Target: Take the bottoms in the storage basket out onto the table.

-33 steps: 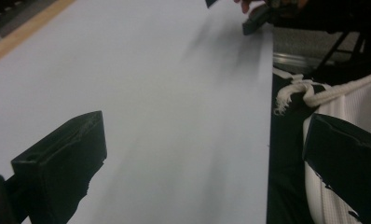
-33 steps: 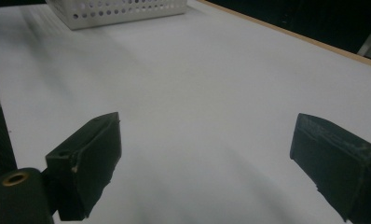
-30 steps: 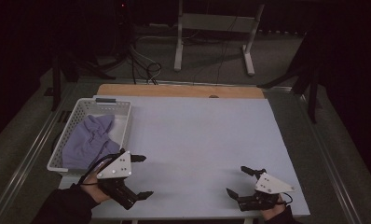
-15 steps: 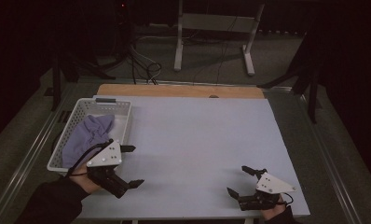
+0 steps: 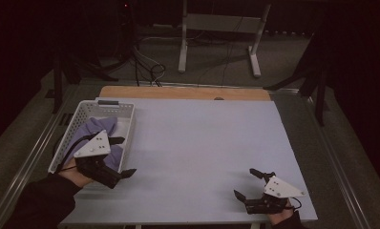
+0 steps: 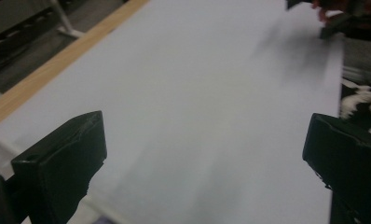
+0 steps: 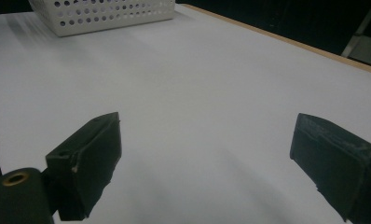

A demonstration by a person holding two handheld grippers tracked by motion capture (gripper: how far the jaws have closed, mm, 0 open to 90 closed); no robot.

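A white perforated basket (image 5: pixel 66 138) stands at the table's left edge and holds a crumpled purple cloth (image 5: pixel 100 126). My left gripper (image 5: pixel 124 156) hovers at the basket's near right corner, partly over the cloth, open and holding nothing. In the left gripper view its jaws (image 6: pixel 207 149) stand wide apart over bare tabletop. My right gripper (image 5: pixel 244 182) rests near the front right edge, open and holding nothing. Its own view shows the spread jaws (image 7: pixel 207 154) facing the basket (image 7: pixel 104 14) across the table.
The pale table top (image 5: pixel 202 138) has a wooden strip (image 5: pixel 183 93) along its far edge. Behind it on the dark floor stand a metal frame (image 5: pixel 216 43) and loose cables (image 5: pixel 147 71). The other hand's gripper (image 6: pixel 335 21) appears far off in the left gripper view.
My left gripper has moved from the front edge away from me and leftward, up to the basket's near corner. The right gripper has stayed put.
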